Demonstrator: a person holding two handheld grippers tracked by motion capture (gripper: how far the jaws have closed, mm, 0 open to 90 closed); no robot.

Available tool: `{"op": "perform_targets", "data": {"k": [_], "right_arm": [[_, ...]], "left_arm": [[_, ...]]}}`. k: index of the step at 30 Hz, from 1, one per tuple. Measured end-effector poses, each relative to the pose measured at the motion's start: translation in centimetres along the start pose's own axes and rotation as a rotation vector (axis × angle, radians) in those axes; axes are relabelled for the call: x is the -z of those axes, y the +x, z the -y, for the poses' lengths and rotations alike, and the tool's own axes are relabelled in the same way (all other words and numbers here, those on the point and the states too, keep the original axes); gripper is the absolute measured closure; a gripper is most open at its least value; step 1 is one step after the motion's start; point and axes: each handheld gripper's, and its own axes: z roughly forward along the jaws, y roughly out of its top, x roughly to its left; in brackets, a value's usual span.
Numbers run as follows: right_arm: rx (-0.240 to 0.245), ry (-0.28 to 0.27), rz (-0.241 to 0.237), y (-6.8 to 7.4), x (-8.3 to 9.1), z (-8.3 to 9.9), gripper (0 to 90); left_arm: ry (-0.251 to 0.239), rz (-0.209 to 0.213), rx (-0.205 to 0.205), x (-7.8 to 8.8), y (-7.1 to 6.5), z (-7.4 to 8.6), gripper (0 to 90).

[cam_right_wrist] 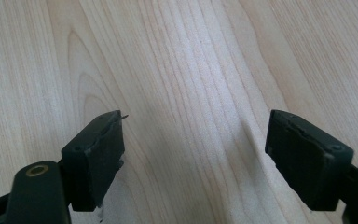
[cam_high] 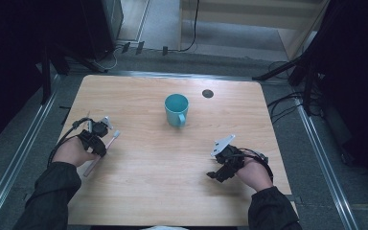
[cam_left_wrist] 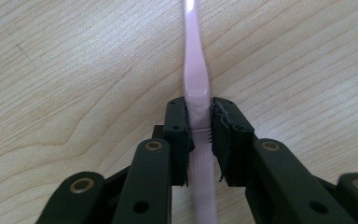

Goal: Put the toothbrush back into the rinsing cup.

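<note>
A pink toothbrush [cam_high: 113, 138] lies flat on the wooden table [cam_high: 153, 191] near its left edge, head pointing up and to the right. My left gripper [cam_high: 97, 145] is shut on it: in the left gripper view both pads clamp the pink handle [cam_left_wrist: 195, 60] at its ribbed grip, with my left gripper [cam_left_wrist: 199, 119] low over the wood. My right gripper [cam_high: 215, 175] rests at the table's right front, and in the right gripper view my right gripper [cam_right_wrist: 196, 149] stands open with bare wood between its jaws. A teal mug [cam_high: 176, 109] stands upright at the table's centre back.
A small dark round spot [cam_high: 208, 93] marks the table beyond the mug. Metal rails run along the floor on both sides of the table. Cables and dark stands crowd the floor at the back left and right.
</note>
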Motion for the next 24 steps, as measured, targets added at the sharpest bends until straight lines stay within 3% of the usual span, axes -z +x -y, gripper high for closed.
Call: {"op": "perform_targets", "data": {"k": [6, 11, 15, 24], "right_arm": [[0.003, -0.002, 0.002, 0.0, 0.0, 0.0, 19.3], [0.0, -0.003, 0.003, 0.0, 0.0, 0.0, 19.3], [0.002, -0.002, 0.003, 0.0, 0.0, 0.0, 19.3], [0.003, -0.001, 0.002, 0.0, 0.0, 0.0, 19.3]], "left_arm": [[0.013, -0.008, -0.001, 0.0, -0.2, -0.2, 78.6], [0.001, 0.032, 0.016, 0.0, 0.4, 0.0, 78.8], [-0.004, 0.028, 0.016, 0.0, 0.5, 0.1, 78.9], [-0.031, 0.07, 0.03, 0.6, 1.0, 0.4, 78.9]]}}
